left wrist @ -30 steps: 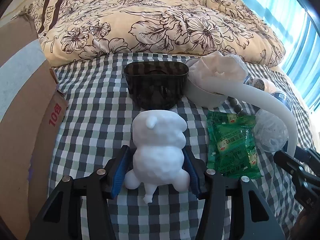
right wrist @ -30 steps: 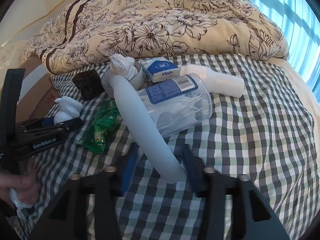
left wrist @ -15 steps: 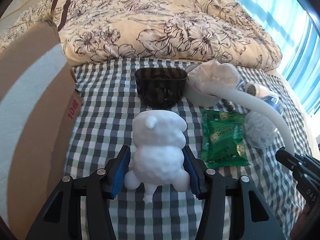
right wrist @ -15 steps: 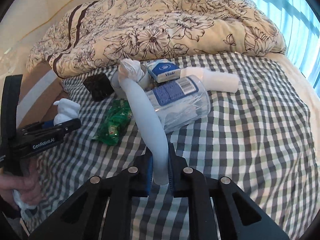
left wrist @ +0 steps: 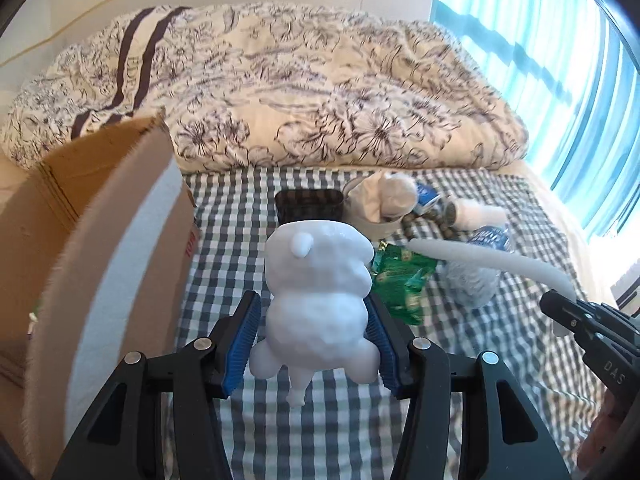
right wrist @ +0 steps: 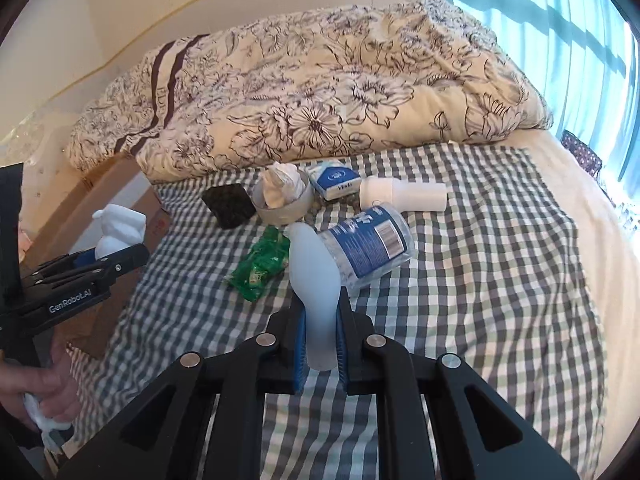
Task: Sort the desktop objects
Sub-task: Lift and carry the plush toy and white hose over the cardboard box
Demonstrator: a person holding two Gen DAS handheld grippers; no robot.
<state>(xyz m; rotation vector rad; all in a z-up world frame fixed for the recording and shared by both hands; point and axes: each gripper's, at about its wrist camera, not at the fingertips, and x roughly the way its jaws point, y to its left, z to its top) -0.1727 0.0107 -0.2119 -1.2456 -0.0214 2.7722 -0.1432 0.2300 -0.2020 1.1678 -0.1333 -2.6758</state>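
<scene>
My left gripper [left wrist: 314, 334] is shut on a white bumpy animal figurine [left wrist: 318, 292], held above the checked cloth beside a cardboard box [left wrist: 100, 248]. In the right wrist view that figurine [right wrist: 120, 226] shows at the left. My right gripper [right wrist: 321, 334] is shut on a long pale curved tube [right wrist: 314, 276], lifted off the cloth; from the left wrist view the tube [left wrist: 488, 262] arcs in from the right. On the cloth lie a green packet [right wrist: 260, 266], a clear blue-labelled jar [right wrist: 370, 250], a white bottle [right wrist: 404, 198], a tissue pack [right wrist: 334, 180], a tape roll stuffed with tissue [right wrist: 282, 196] and a dark box [right wrist: 228, 204].
A bunched floral duvet [right wrist: 320, 100] fills the far side of the bed. The cardboard box stands off the bed's left edge. A window with blue curtains [left wrist: 560, 60] is at the right. A hand [right wrist: 36, 388] grips the left gripper's handle.
Both grippers have risen. The tube has come up off the jar and clear of the tape roll. The left gripper has moved left toward the cardboard box with the figurine.
</scene>
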